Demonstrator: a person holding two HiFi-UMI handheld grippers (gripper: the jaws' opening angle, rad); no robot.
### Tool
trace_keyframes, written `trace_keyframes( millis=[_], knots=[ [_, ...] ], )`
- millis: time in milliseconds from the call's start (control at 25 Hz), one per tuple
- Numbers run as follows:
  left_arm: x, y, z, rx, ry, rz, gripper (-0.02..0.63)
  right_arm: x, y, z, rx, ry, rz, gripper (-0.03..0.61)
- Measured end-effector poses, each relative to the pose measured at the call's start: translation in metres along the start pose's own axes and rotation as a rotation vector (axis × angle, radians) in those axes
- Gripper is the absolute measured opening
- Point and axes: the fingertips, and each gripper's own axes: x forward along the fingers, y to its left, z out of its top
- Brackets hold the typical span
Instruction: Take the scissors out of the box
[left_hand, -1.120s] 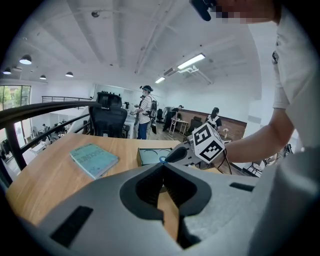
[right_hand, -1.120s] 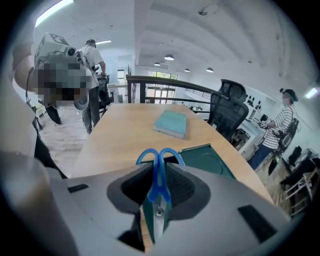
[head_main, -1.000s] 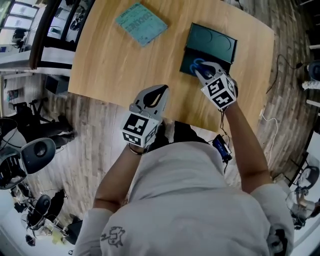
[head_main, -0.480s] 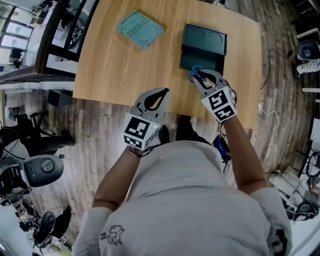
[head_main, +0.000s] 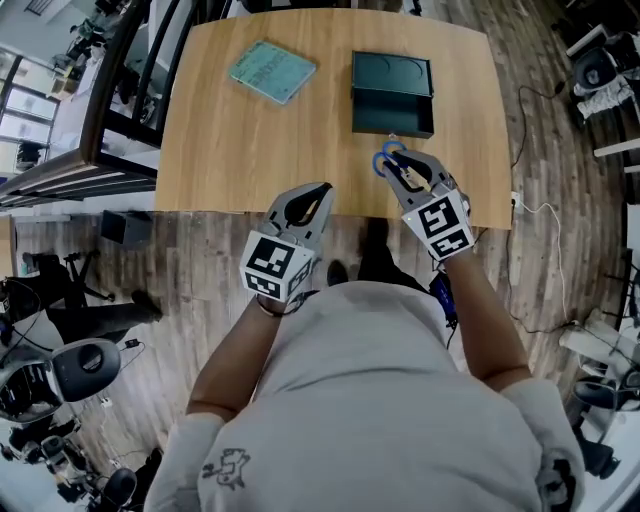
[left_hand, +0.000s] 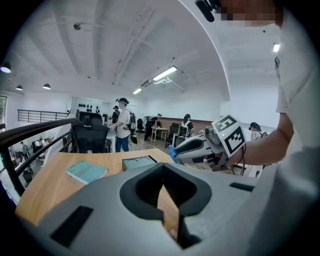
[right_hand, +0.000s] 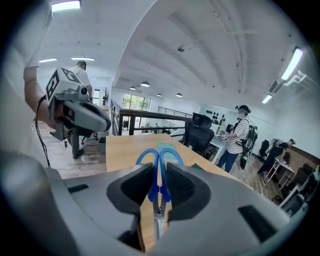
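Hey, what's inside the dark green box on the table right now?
The box shows only two round recesses in its tray, nothing lying in them. The scissors are outside it, clamped in the right gripper. The box's near section is too dark to tell.

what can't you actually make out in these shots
- Blades of the scissors: in the right gripper view they are sunk between the jaws of the right gripper; in the head view they are under that gripper.
- Inside of the box: head view, too dark and small to tell if anything is left.
- Print on the teal pad: head view, too small.
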Motion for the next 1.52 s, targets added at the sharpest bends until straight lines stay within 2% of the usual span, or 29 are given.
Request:
trace_keyframes(
  millis=[400,680,1000,1520],
  knots=[
    [-0.040,-0.022,-0.002,0.020,-0.027,-0.044,0.006,-0.064,0.030,0.014,0.070,-0.106,-0.120,0.092],
    [-0.056,-0.037,-0.007,0.017,-0.028,-0.057,0.005,-0.105,0.046,0.018,0.113,-0.155,-0.147,0.092],
    [-0.057,-0.069,-0.003,0.009,-0.041,-0.054,0.006,-0.152,0.047,0.003,0.132,-0.191,-0.148,0.092],
    [-0.040,-0.151,-0.006,-0.012,-0.040,-0.014,0.006,-0.218,0.035,-0.033,0.131,-0.223,-0.076,0.092]
  ],
)
